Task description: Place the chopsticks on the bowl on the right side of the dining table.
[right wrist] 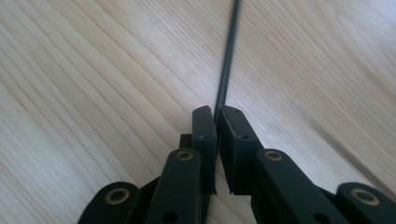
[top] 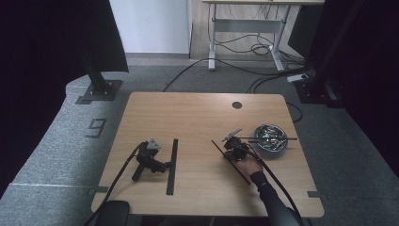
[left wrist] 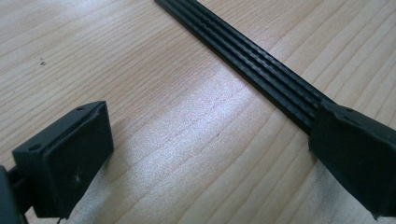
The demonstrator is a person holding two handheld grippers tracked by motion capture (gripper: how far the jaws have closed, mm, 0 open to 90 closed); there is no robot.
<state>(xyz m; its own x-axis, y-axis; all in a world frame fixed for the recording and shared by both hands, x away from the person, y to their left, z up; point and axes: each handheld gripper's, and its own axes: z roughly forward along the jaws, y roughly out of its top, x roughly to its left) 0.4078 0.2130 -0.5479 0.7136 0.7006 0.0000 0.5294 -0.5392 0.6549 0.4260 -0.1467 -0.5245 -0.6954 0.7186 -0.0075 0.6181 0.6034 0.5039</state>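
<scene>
Gripping a thin black rod (right wrist: 227, 65), right tongs (right wrist: 217, 116) pinched nearly shut on it, pads pressing its near end while the rest runs away toward 12 o'clock across the pale wooden worktop (right wrist: 93, 70). Seen from the high view, same right tongs (top: 234, 149) held low over the worktop (top: 197, 113) by a hand (top: 248, 165) entering from 5 o'clock, dark sleeve angled up from the bottom edge, rod (top: 230, 162) lying slantwise from 11 to 5 o'clock beneath the hand. Just at 3 o'clock of the hand, a round metal bowl (top: 270, 139) with a second thin rod (top: 268, 138) laid across its rim. Resting unattended at 9 o'clock, left tongs (top: 162, 165) on the worktop, jaws spread wide and empty, right jaw close against a flat ribbed black strip (left wrist: 252, 60), shown in the high view as a long bar (top: 172, 165) running 12 to 6 o'clock.
</scene>
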